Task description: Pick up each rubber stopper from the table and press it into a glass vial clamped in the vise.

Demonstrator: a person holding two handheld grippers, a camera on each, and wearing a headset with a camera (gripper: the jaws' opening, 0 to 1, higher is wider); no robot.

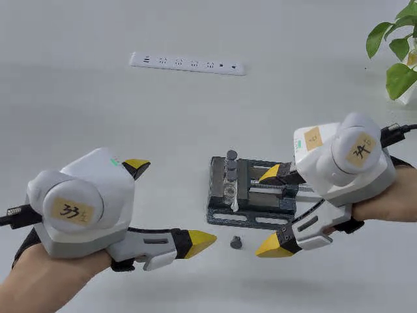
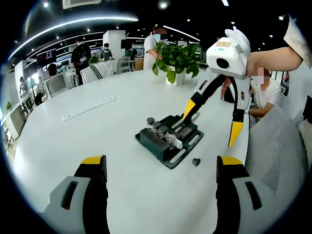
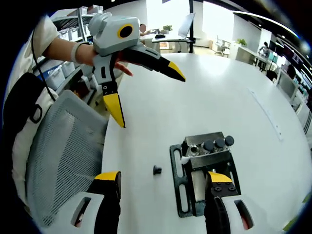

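A black vise (image 1: pixel 251 195) (image 2: pixel 168 139) (image 3: pixel 181 187) sits mid-table and clamps a row of glass vials (image 1: pixel 230 175) (image 3: pixel 213 145). Three of them carry dark stoppers; the vial at the near end (image 1: pixel 229 191) (image 3: pixel 194 149) looks uncapped. One loose dark rubber stopper (image 1: pixel 236 242) (image 2: pixel 196 161) (image 3: pixel 157 169) lies on the table just in front of the vise. My left gripper (image 1: pixel 171 202) (image 2: pixel 161 161) is open, left of the stopper. My right gripper (image 1: pixel 269 210) (image 3: pixel 162 176) is open too, its lower tip just right of the stopper, its upper tip over the vise.
A white power strip (image 1: pixel 187 63) (image 2: pixel 87 108) lies at the table's far side. A potted plant (image 1: pixel 397 52) (image 2: pixel 178 56) stands at the far right. A grey mesh chair (image 3: pixel 58 146) (image 2: pixel 278 156) stands at the table's near edge. People sit and stand in the background.
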